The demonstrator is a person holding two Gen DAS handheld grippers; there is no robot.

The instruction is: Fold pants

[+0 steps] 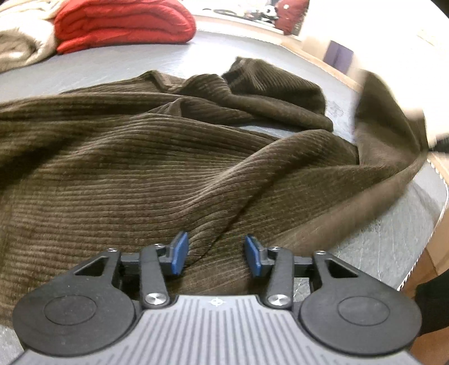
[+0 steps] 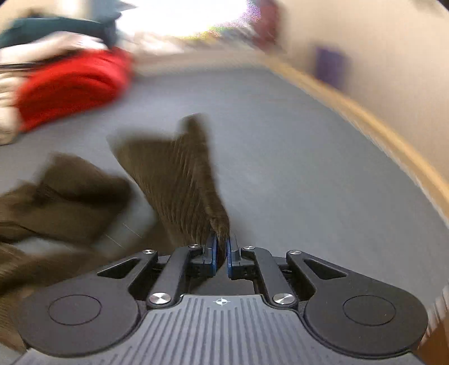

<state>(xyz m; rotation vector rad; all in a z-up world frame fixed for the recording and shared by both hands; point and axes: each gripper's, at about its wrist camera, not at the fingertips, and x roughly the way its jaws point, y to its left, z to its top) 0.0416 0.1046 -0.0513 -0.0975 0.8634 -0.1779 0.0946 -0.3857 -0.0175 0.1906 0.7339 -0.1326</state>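
Right wrist view: right tool [image 2: 221, 250] pinching a pants [image 2: 179, 174] edge.
Left tool [image 1: 216, 254] spread over the pants (unheld); the thin pinch could slip mid-swing.

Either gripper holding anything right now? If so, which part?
The right gripper is shut on the brown corduroy pants, pinching a raised edge of the fabric; which part of the garment can't be told. The left gripper is open above the pants, holding nothing.

Grey surface [image 1: 118, 60] with a light wooden border along its far and right edges. Directly on it: brown corduroy pants [image 1: 134, 157], rumpled, spread over the near half — a folded red garment [image 1: 123, 24] at far left, touching a beige cloth [image 1: 22, 42] beside it.
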